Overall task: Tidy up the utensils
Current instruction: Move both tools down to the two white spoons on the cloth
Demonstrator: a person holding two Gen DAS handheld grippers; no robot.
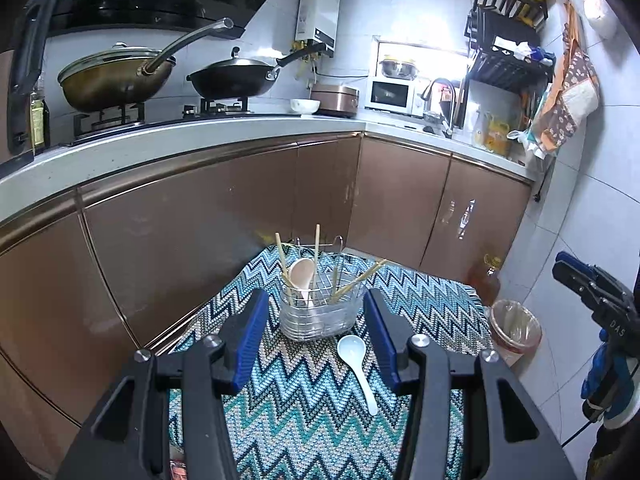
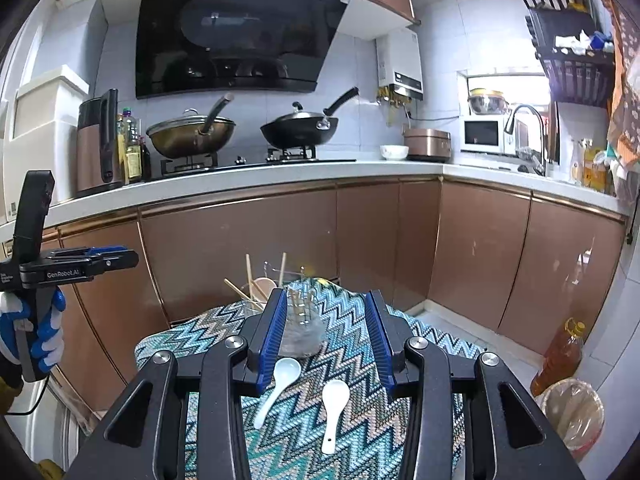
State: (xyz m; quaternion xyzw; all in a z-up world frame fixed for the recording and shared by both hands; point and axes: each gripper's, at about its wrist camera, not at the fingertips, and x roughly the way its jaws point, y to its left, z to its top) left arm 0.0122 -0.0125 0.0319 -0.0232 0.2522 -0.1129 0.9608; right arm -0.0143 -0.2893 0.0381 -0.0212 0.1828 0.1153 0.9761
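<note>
A clear utensil holder with a wire basket [image 1: 320,312] stands on the zigzag-patterned cloth [image 1: 304,412]. It holds a beige spoon [image 1: 302,276] and several chopsticks [image 1: 356,280]. A white spoon [image 1: 354,364] lies just in front of the holder. In the right wrist view two white spoons lie on the cloth, one on the left [image 2: 280,384] and one further right [image 2: 333,412], in front of the holder [image 2: 300,332]. My left gripper [image 1: 316,336] is open and empty, short of the holder. My right gripper [image 2: 327,336] is open and empty above the spoons.
Brown kitchen cabinets [image 1: 200,240] stand behind the small cloth-covered table. A lined waste bin [image 1: 514,330] and an oil bottle [image 1: 486,280] sit on the floor at the right. Pans [image 1: 116,76] sit on the stove on the counter.
</note>
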